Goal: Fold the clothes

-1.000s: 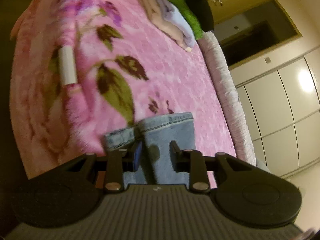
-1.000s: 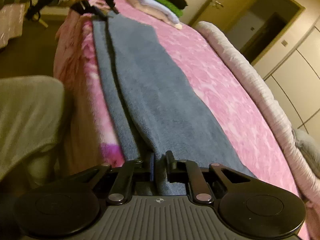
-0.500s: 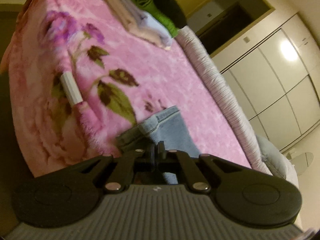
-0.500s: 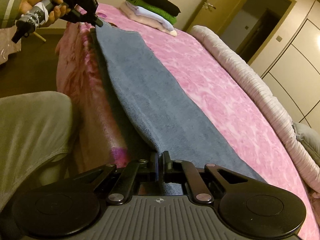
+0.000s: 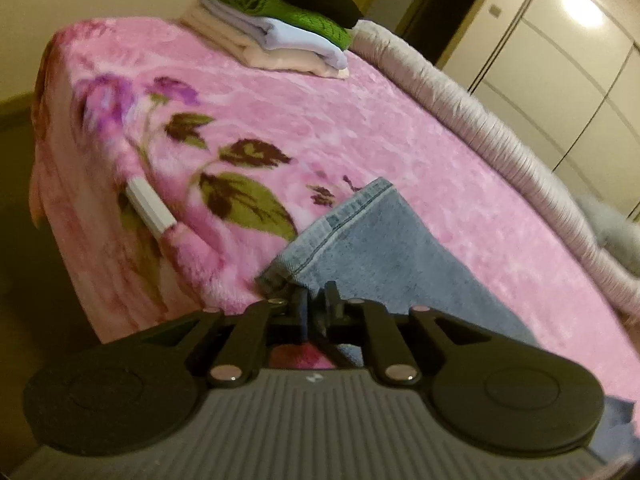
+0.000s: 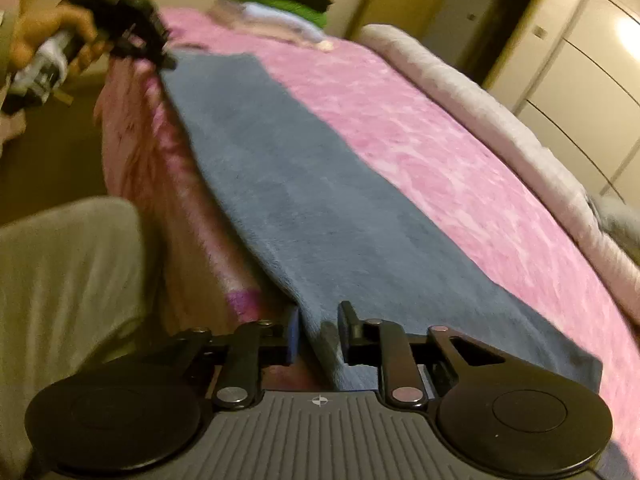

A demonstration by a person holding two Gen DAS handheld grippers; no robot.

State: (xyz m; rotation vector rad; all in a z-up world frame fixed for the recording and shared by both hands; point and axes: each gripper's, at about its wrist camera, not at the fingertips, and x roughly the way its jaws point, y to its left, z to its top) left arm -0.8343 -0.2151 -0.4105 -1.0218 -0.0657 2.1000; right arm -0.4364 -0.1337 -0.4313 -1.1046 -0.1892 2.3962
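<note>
Denim jeans [image 6: 320,216] lie lengthwise on the bed [image 5: 360,128]; both claws, left claw [image 5: 317,300] and right claw [image 6: 319,328], have just opened narrowly, releasing them for the next fold.

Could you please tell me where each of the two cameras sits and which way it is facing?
Left wrist: on the left gripper, looking down along the pink bed at the jeans hem; only its fingers show.
Right wrist: on the right gripper, looking along the jeans; a trouser leg and left hand show.
Both see the clothes pile.
</note>
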